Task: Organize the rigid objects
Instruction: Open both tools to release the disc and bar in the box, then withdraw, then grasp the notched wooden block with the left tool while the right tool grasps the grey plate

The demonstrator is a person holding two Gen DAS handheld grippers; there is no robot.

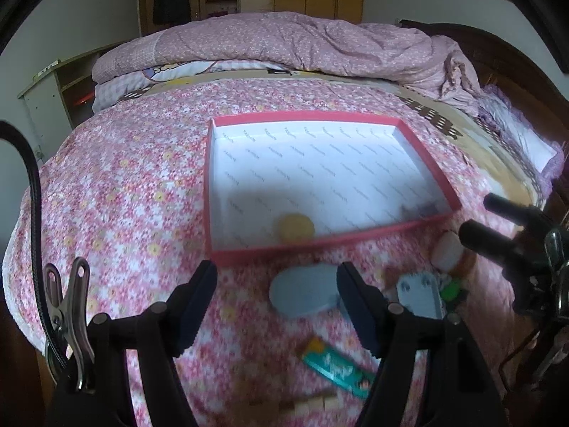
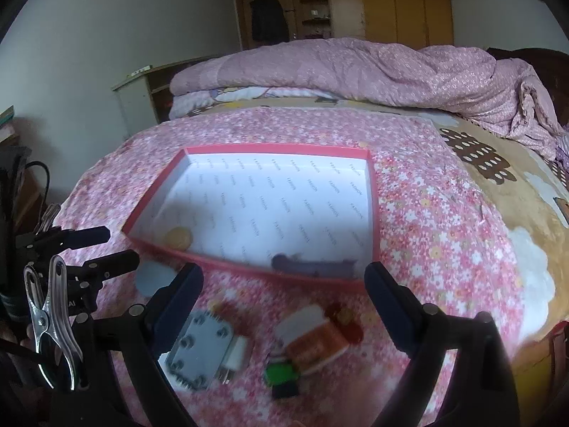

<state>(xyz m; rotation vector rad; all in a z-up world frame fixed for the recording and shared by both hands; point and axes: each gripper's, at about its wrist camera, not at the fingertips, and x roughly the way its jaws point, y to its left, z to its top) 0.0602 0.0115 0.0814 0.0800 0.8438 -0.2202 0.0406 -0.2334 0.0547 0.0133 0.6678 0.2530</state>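
Both grippers spread wide and empty over the floral bedspread (image 1: 124,185): left gripper (image 1: 277,306) above a grey oval disc (image 1: 302,293), right gripper (image 2: 284,302) above a grey plate (image 2: 202,352), an orange-and-white bottle (image 2: 313,338) and a green block (image 2: 282,372). Red box (image 1: 432,163) lies just beyond, holding a yellow disc (image 1: 293,227) near-left and a dark purple thing (image 2: 313,267) near-right. Green packet (image 1: 338,370) lies near the left gripper; blur hides details.

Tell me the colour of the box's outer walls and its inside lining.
The box has red-pink walls and a white lining with repeated small grey lettering; the right wrist view shows it best.
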